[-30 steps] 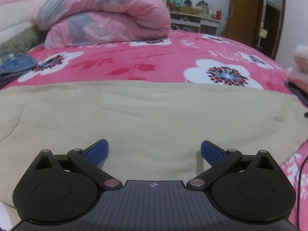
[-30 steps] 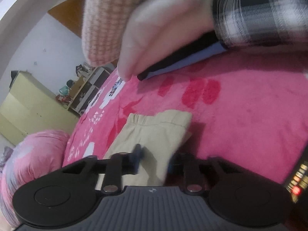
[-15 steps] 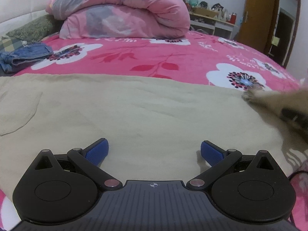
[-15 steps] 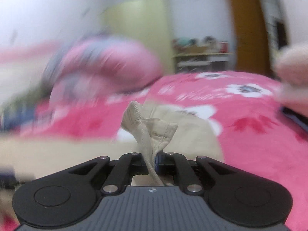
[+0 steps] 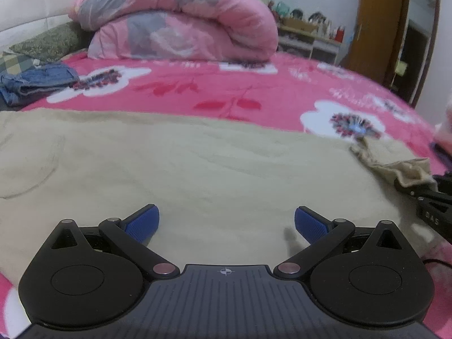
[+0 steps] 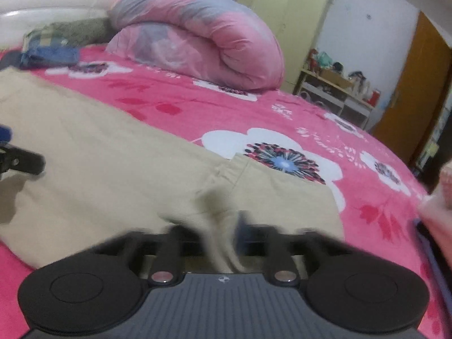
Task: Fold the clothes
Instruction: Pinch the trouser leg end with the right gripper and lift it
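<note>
Since a second ago the right gripper has rolled upright and carried the hem end of the beige trousers in from the bed's right edge, over the flat part of the cloth. Its jaws are pinched nearly together on a bunched ridge of that cloth. The left gripper has barely shifted; it hangs just above the trousers with its blue pads spread wide and nothing between them.

Trousers lie lengthwise along the near edge of the bed, on the pink flowered cover. The rolled quilt and folded jeans sit well apart, toward the head end.

Handling, as I judge it: light, soft, limp cotton that creases and sags from any single pinch, not slippery. Best taken at the firmer sewn parts, hem or waistband, with the second grip at the fold line to keep the layers square.

Hard to read: the right gripper's fingertips are motion-blurred, so how much cloth is caught is unclear. The waistband runs out of frame at left. A pale knitted sleeve is cut off at the right.
</note>
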Demonstrator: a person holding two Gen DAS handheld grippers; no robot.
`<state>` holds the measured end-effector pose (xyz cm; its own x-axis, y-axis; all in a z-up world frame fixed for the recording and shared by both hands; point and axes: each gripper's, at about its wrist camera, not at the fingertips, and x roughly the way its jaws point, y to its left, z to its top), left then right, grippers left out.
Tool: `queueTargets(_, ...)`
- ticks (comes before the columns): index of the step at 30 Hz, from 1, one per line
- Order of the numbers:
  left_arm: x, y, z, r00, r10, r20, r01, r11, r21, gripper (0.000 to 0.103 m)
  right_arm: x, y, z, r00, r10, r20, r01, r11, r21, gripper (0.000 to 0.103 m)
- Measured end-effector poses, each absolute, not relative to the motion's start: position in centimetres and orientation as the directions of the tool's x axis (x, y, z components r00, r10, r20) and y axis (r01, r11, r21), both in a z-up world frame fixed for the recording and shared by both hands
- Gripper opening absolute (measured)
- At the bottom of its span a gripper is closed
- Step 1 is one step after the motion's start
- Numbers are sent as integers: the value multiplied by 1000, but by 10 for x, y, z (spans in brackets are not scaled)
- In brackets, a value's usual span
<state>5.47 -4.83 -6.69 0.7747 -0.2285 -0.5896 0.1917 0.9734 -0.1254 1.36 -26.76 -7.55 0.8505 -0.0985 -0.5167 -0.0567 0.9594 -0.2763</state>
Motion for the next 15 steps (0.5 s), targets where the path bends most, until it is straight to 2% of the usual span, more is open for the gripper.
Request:
queueTargets(4, 49, -25, -54, 803, -205, -560, 171, 979, -114, 103, 10, -275, -52, 864, -68, -499, -22, 985, -173, 7)
queueTargets(10, 50, 14, -55, 805, -107, -584, 93, 994, -55, 103, 20, -272, -4, 879, 100, -466, -68, 994, 84, 7)
queueTargets(13, 57, 25, -68, 768, -84, -635, 87, 996, -27, 103, 31, -258, 13, 875, 183, -449, -104, 976, 193, 7)
queueTargets(15, 58, 33, -76, 764, -109, -636, 104, 993, -45, 103, 41, -247, 23, 867, 258, -427, -143, 948, 284, 7)
